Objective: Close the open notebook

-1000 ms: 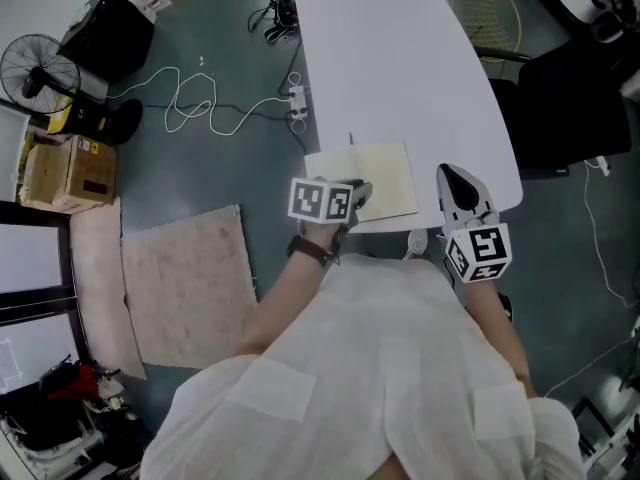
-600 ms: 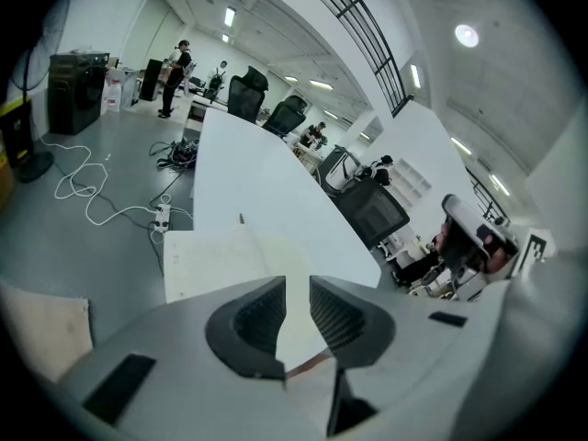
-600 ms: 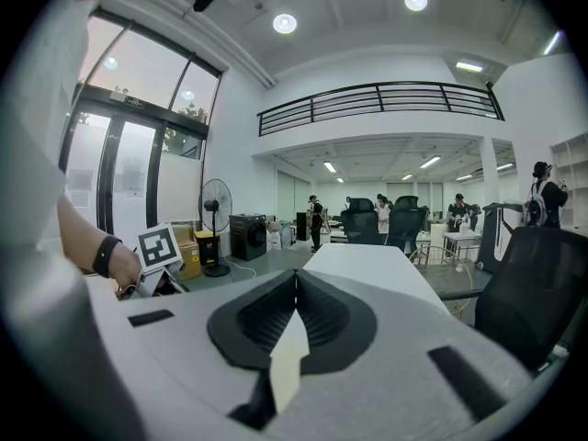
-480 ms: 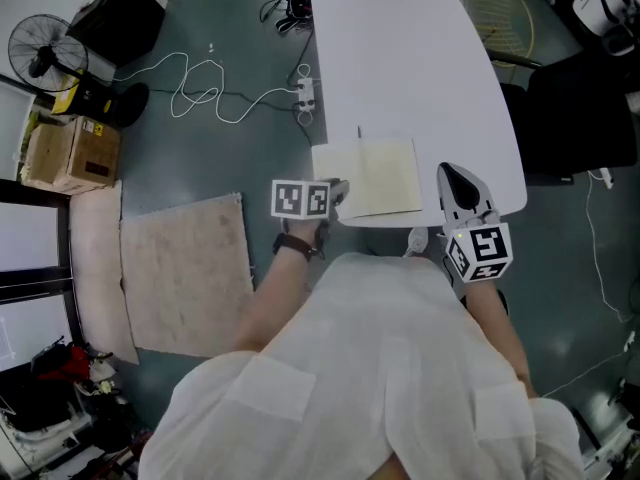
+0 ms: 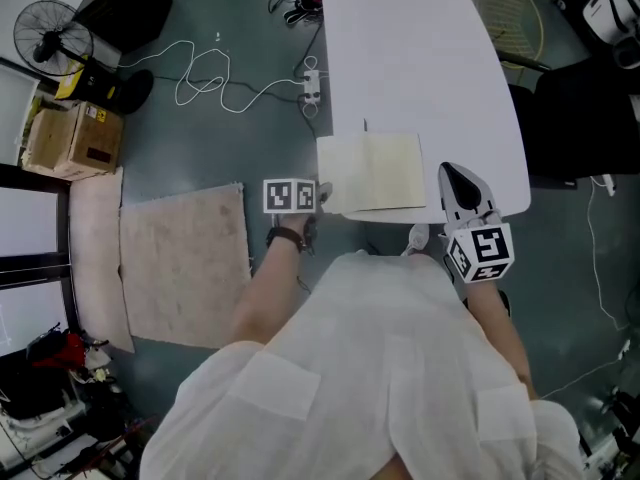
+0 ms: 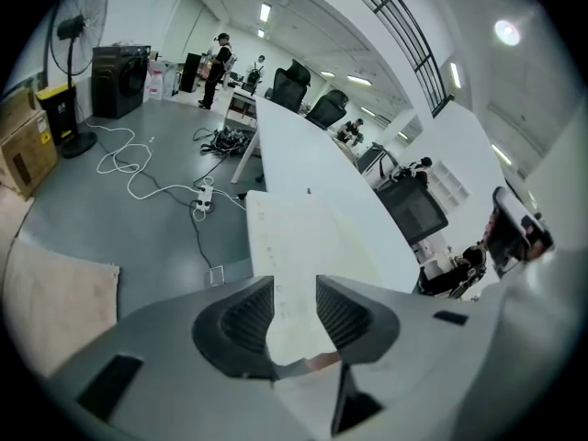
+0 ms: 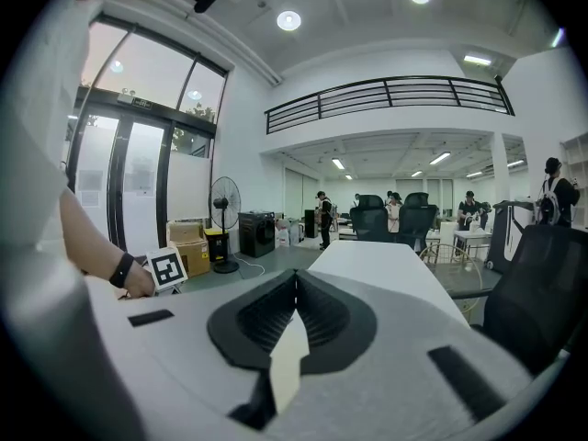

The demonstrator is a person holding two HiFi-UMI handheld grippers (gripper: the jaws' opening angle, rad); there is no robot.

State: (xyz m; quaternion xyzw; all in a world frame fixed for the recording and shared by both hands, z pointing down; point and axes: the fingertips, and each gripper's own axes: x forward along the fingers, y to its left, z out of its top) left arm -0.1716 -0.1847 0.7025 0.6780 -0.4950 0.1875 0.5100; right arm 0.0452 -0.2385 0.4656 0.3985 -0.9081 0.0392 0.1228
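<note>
The notebook [image 5: 385, 173] lies at the near edge of the white table [image 5: 420, 58], showing cream pages with a crease down the middle, so I judge it open and the closing not yet done. The left gripper [image 6: 296, 303] is at the notebook's left edge; its jaws have just been opening and stand apart, with the edge in the gap but not pinched, while the right gripper [image 7: 294, 283] hangs right of the notebook with jaws together on nothing. The only container is a cardboard box [image 5: 62, 140] on the floor, its contents not visible.
</note>
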